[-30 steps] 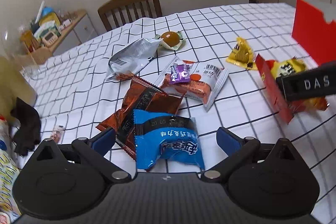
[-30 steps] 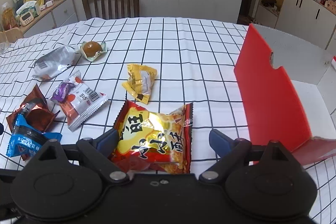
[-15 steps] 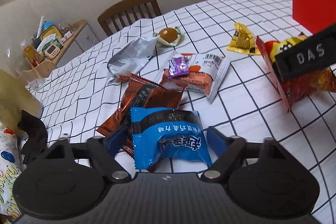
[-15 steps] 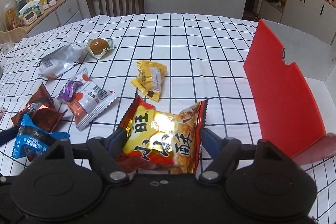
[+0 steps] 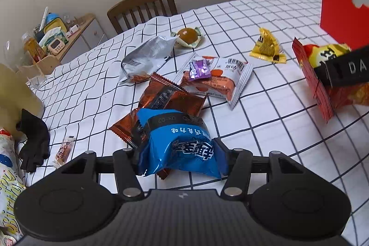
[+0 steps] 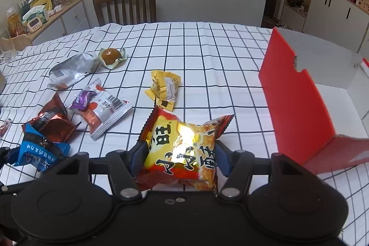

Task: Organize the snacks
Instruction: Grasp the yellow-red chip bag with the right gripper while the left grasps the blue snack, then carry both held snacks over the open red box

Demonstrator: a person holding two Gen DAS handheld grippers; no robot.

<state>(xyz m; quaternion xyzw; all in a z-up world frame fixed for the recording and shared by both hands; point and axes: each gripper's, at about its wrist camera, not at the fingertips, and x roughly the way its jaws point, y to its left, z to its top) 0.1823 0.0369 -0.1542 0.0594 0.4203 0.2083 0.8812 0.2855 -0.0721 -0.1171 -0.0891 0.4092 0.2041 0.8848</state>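
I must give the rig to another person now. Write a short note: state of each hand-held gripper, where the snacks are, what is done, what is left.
Left hand-held gripper: shut on the blue packet, which overlaps the brown packet.
Right hand-held gripper: shut on the red-and-yellow bag, just left of the red box.
On the tablecloth: silver bag, round cake, yellow packet, white-and-orange packet with a purple candy on it.
Done: nothing visible in the box.
Left: box both held packs, then the rest.
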